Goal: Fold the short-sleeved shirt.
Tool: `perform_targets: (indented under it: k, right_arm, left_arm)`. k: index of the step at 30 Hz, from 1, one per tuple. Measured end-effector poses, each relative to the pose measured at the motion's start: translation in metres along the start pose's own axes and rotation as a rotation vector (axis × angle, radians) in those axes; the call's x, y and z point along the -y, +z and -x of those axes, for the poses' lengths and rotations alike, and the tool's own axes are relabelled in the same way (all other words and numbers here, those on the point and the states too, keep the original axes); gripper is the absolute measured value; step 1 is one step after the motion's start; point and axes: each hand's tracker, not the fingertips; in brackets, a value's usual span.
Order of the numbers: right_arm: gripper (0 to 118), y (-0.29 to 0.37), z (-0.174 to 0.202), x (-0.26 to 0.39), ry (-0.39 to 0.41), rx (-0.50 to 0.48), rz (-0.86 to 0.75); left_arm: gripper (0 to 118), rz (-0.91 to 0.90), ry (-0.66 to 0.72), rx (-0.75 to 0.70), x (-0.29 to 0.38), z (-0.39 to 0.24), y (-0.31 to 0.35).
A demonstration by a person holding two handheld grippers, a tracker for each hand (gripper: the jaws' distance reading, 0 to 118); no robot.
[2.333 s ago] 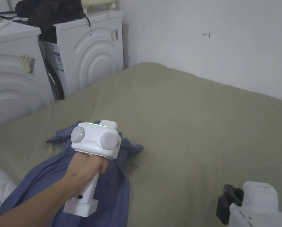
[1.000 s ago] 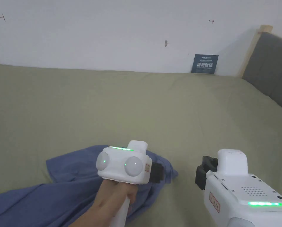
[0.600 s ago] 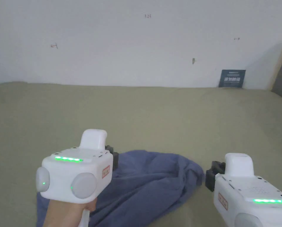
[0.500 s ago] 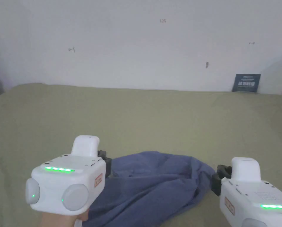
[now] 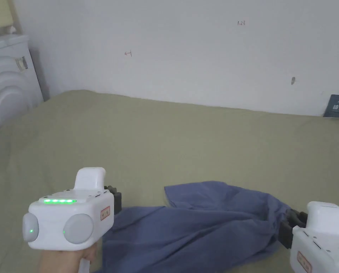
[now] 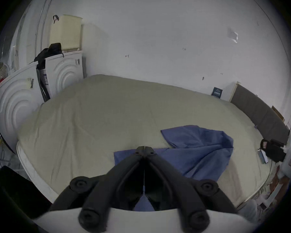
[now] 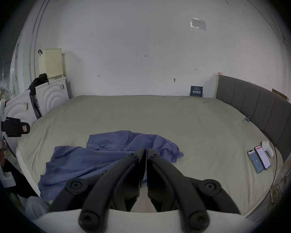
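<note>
The blue short-sleeved shirt (image 5: 204, 227) lies on the olive bed (image 5: 186, 142) in the lower centre of the head view, and it has changed shape: half a second ago it was a bunched mound between the two claws, and it is now drawn out into a wide, low band, though that view has also swung, so part of the shift is the camera's. I take that to mean the cloth is being spread flat as a start to folding; no fold is made yet, and an upper flap with a pointed corner still lies doubled over in the centre. Its long axis runs left to right across the frame, from the left claw (image 5: 112, 201) at lower left to the right claw (image 5: 288, 227) at lower right, tilting slightly down toward the right. The left claw (image 6: 144, 148) is clenched, its jaws meeting with blue cloth around and under them, so it appears to pinch the shirt's edge. The right claw (image 7: 145, 150) is likewise clenched over the fabric, but whether it pinches cloth I cannot tell
</note>
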Motion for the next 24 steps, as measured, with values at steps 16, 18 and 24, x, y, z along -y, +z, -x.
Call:
perform_targets:
  k: [16, 18, 24]
  right_arm:
    - [8, -0.072, 0.000, 0.041, 0.024, 0.004, 0.172]
    - [8, -0.077, -0.004, 0.044, 0.020, 0.015, 0.189]
    - [8, -0.090, -0.022, 0.047, -0.003, 0.050, 0.226]
  left_arm:
    - [109, 0.430, -0.025, -0.140, 0.020, 0.036, -0.167]
    - [98, 0.513, -0.077, -0.144, 0.032, 0.031, -0.177]
    - [4, 0.394, -0.151, -0.171, 0.027, 0.022, -0.166]
